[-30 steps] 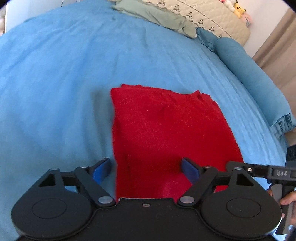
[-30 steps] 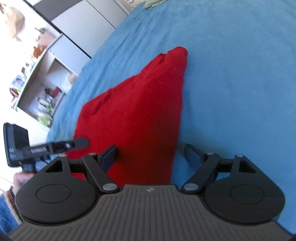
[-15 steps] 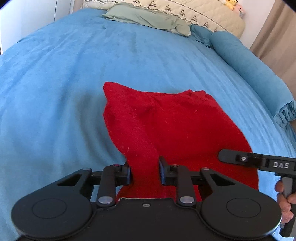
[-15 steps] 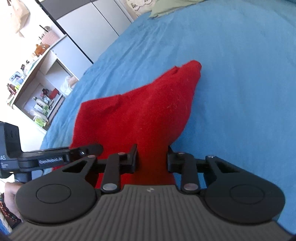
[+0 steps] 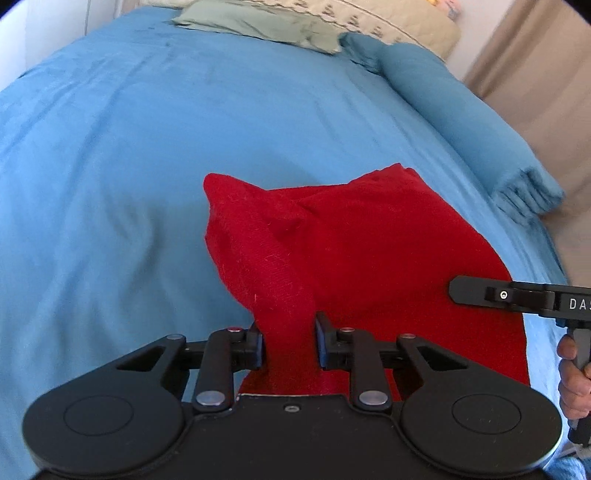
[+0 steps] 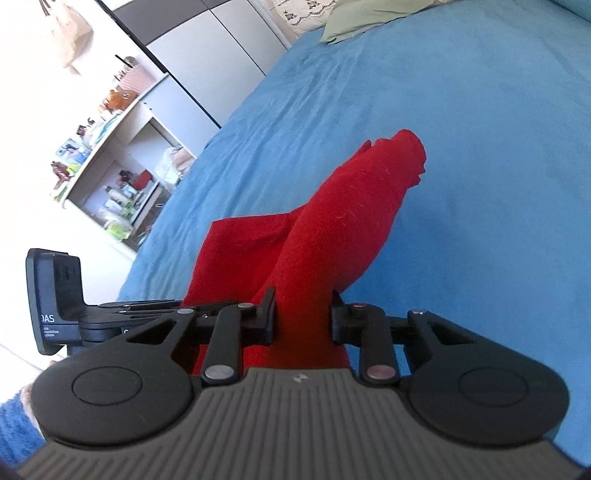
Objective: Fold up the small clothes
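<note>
On the blue bed [image 5: 155, 155], your left gripper [image 5: 288, 345] pinches the red cloth [image 5: 369, 258]. Your right gripper [image 6: 303, 319] has also just closed on it, lifting a corner.

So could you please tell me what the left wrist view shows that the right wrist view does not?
Only the left wrist view shows the left gripper pinching the cloth, the rolled blue bolster and the curtain. Only the right wrist view shows the right gripper pinching it, the shelves and the wardrobe. Both show the red cloth, lifted at its near edge, the blue bed and the green pillow.
</note>
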Tool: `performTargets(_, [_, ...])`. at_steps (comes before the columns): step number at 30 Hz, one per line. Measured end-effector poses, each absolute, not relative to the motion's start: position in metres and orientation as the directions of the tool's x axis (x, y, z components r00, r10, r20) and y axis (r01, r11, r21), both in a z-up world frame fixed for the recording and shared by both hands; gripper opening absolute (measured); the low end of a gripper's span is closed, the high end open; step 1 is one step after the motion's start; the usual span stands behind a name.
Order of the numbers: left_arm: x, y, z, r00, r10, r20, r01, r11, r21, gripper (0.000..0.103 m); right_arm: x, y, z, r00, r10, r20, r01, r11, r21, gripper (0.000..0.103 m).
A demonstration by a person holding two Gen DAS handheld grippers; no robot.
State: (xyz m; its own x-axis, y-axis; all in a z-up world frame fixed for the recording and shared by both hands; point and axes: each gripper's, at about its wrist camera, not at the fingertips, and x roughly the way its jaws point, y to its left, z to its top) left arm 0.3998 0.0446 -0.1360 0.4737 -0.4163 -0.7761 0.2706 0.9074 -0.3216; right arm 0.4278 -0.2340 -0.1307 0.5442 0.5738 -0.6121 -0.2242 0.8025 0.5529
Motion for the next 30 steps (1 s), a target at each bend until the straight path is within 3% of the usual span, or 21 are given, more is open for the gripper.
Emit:
performTargets(6, [0.329, -0.007, -0.157, 0.459, -0.406, -0.79, 0.31, 0.907, -0.285, 0.028, 0.34, -0.289, -0.143, 0.552, 0.578, -0.601, -0.191, 0.789, 0.584, 0.041])
performTargets(14, [0.31, -0.021, -0.178, 0.538, -0.359, -0.763, 0.251, 0.932, -0.261, 0.032, 0.296, -0.324, -0.21, 0.599, 0.538, -0.593, -0.083, 0.779, 0.622, 0.042])
performTargets(16, [0.31, -0.021, -0.176, 0.549, -0.341, -0.763, 0.247, 0.939, -0.241, 0.042, 0.296, -0.318, -0.21, 0.612, 0.518, -0.598, -0.098, 0.799, 0.593, 0.044])
performTargets(17, [0.308, -0.02, -0.173, 0.558, -0.328, -0.762, 0.247, 0.943, -0.225, 0.052, 0.296, -0.315, -0.208, 0.614, 0.511, -0.602, -0.105, 0.808, 0.58, 0.049])
performTargets(19, [0.3, -0.018, -0.162, 0.6, -0.263, -0.755, 0.226, 0.962, -0.155, 0.082, 0.294, -0.312, -0.202, 0.616, 0.486, -0.619, -0.122, 0.836, 0.535, 0.061])
performTargets(21, [0.287, -0.013, -0.143, 0.674, -0.205, -0.71, 0.211, 0.974, -0.081, 0.101, 0.289, -0.305, -0.185, 0.636, 0.452, -0.626, -0.154, 0.869, 0.471, 0.093])
performTargets(22, [0.282, -0.01, -0.136, 0.699, -0.191, -0.689, 0.211, 0.976, -0.056, 0.103, 0.283, -0.301, -0.173, 0.663, 0.423, -0.617, -0.178, 0.89, 0.419, 0.102])
performTargets(23, [0.278, -0.007, -0.132, 0.711, -0.179, -0.68, 0.208, 0.977, -0.04, 0.103, 0.274, -0.304, -0.164, 0.693, 0.395, -0.603, -0.2, 0.909, 0.367, 0.103])
performTargets(25, [0.277, -0.003, -0.134, 0.702, -0.14, -0.698, 0.181, 0.983, -0.016, 0.103, 0.259, -0.298, -0.149, 0.74, 0.341, -0.58, -0.227, 0.938, 0.262, 0.103])
performTargets(30, [0.282, 0.001, -0.166, 0.649, -0.072, -0.758, 0.118, 0.993, 0.006, 0.103, 0.253, -0.281, -0.16, 0.712, 0.23, -0.664, -0.181, 0.973, 0.143, 0.103])
